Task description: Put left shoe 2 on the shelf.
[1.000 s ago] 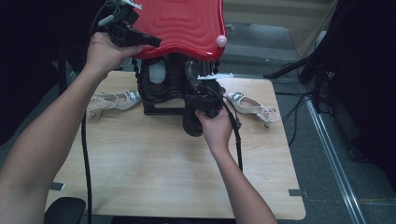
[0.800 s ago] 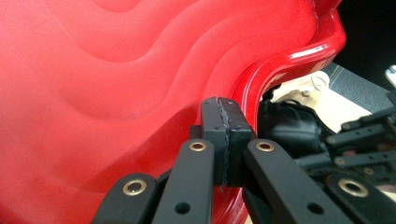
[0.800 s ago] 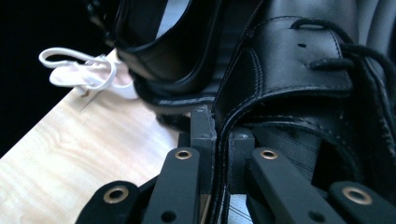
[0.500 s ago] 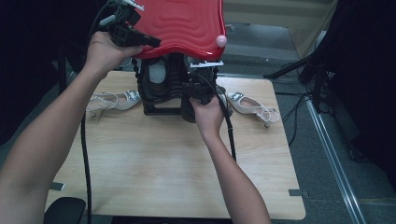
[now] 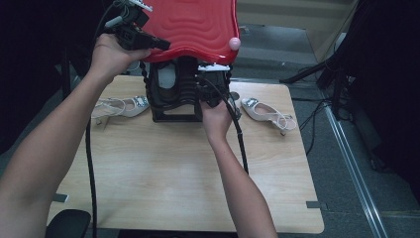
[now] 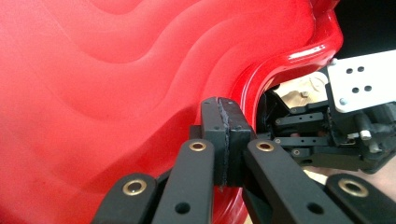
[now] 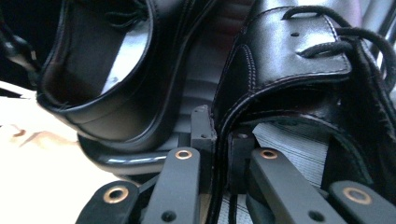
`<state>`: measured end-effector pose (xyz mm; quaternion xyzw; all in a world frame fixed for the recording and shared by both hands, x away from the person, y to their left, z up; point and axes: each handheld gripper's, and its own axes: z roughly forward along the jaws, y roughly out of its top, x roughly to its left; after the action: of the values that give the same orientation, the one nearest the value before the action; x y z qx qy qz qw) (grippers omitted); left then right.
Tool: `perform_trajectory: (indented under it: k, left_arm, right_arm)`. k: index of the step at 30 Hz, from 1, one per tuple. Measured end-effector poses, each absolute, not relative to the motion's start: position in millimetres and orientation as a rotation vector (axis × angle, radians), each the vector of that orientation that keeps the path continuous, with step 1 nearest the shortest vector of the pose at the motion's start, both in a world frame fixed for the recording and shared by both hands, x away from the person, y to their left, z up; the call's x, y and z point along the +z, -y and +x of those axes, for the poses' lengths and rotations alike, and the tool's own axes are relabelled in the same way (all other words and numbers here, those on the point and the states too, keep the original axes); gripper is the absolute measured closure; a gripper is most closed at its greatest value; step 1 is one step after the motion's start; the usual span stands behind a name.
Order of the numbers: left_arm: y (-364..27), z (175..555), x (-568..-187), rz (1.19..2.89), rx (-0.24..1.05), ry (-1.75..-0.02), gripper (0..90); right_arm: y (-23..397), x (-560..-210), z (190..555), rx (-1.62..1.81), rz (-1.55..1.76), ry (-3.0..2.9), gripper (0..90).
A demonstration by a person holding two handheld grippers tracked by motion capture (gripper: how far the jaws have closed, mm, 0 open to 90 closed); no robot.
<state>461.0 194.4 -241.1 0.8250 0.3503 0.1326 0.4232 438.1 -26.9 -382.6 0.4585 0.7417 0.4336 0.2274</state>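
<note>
Midway, by the look of it: red lid [image 5: 190, 27] held raised, its edge pinched in the closed left gripper [image 6: 225, 135]. Right gripper [image 7: 215, 140] clamped on the right black lace-up shoe [image 7: 299, 60], inside the black box [image 5: 176, 96]. Lid edge overhead, second shoe [image 7: 107, 70] just left; open table [image 5: 163, 173] behind.

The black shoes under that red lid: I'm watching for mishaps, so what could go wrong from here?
1. The left claw is shut against the red lid at its edge; it may slip and drop.
2. The right claw pinches only the rim of the right black shoe; it may pull free.
</note>
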Motion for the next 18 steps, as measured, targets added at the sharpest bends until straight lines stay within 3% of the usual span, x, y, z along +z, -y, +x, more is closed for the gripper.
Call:
perform_trajectory:
  k: [12, 18]
  left_arm:
    - [-194.3, 461.0, -241.5, 2.057, 0.329, -0.878, 90.0]
    - [-194.1, 460.9, -241.6, 2.057, 0.331, -0.88, 90.0]
  right_arm:
    - [30.4, -382.2, 436.3, 1.24, 1.282, -2.112, 71.1]
    - [38.4, -370.9, 419.5, 1.258, 1.257, -2.125, 73.4]
